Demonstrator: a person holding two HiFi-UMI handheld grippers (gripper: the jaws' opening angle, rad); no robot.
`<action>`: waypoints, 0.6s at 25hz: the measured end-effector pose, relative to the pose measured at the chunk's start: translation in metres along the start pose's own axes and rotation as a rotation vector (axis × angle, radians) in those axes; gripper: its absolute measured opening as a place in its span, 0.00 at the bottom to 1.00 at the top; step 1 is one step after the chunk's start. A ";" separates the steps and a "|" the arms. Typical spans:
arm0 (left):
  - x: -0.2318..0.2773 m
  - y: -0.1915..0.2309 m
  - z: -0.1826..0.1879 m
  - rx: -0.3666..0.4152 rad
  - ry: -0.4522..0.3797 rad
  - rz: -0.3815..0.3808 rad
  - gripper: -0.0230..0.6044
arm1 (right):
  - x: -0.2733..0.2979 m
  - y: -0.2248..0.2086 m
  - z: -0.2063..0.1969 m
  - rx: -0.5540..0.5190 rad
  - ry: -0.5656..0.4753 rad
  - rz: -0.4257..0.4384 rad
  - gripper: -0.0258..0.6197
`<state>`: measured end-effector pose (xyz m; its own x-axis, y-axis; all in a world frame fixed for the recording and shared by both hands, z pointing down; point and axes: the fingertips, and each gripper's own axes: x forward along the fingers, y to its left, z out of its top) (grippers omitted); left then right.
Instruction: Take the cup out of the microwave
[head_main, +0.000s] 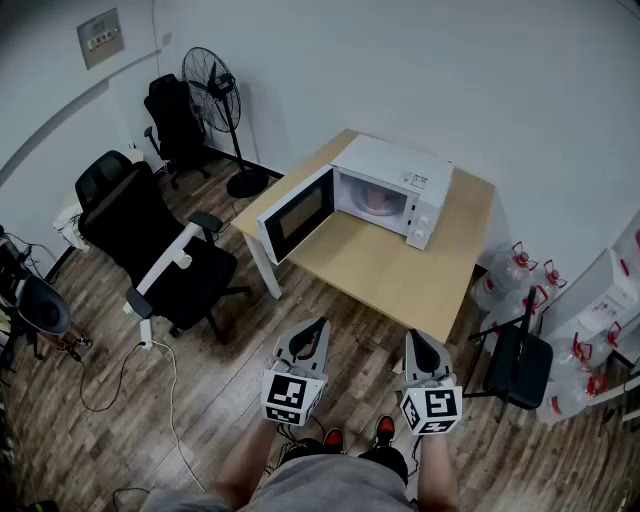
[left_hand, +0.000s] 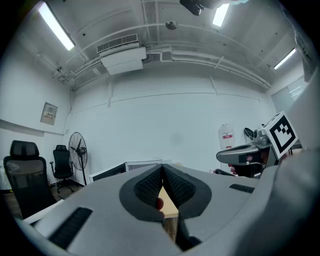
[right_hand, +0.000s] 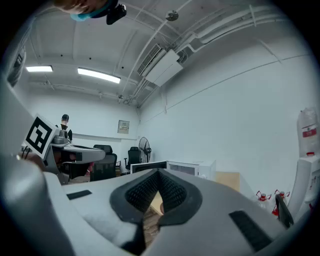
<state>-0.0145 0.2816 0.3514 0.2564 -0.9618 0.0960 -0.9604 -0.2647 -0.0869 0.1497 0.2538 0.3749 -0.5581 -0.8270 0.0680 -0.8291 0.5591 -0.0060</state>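
Head view: white box microwave (head_main: 392, 178) sits on a light wooden table (head_main: 400, 268), its door (head_main: 297, 212) swung open and a pinkish cup (head_main: 379, 203) inside. Left gripper (head_main: 319, 324) and right gripper (head_main: 415, 336) are well short of the table.
Left gripper view: jaws together, empty.
Right gripper view: jaws together, empty.

Head view steeply down; both gripper views level, all toward distant microwave (head_main: 385, 195).
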 end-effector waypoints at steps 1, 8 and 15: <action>-0.001 0.001 -0.002 0.003 -0.003 0.000 0.07 | 0.000 0.001 0.000 -0.001 -0.001 0.001 0.07; -0.001 0.008 -0.003 0.008 -0.007 0.002 0.07 | 0.006 0.007 0.000 0.007 -0.004 0.014 0.07; -0.004 0.022 -0.001 0.017 -0.004 0.007 0.07 | 0.019 0.018 0.001 0.009 -0.010 0.015 0.07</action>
<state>-0.0369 0.2796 0.3498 0.2497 -0.9640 0.0908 -0.9604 -0.2586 -0.1040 0.1241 0.2477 0.3753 -0.5707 -0.8191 0.0578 -0.8209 0.5709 -0.0155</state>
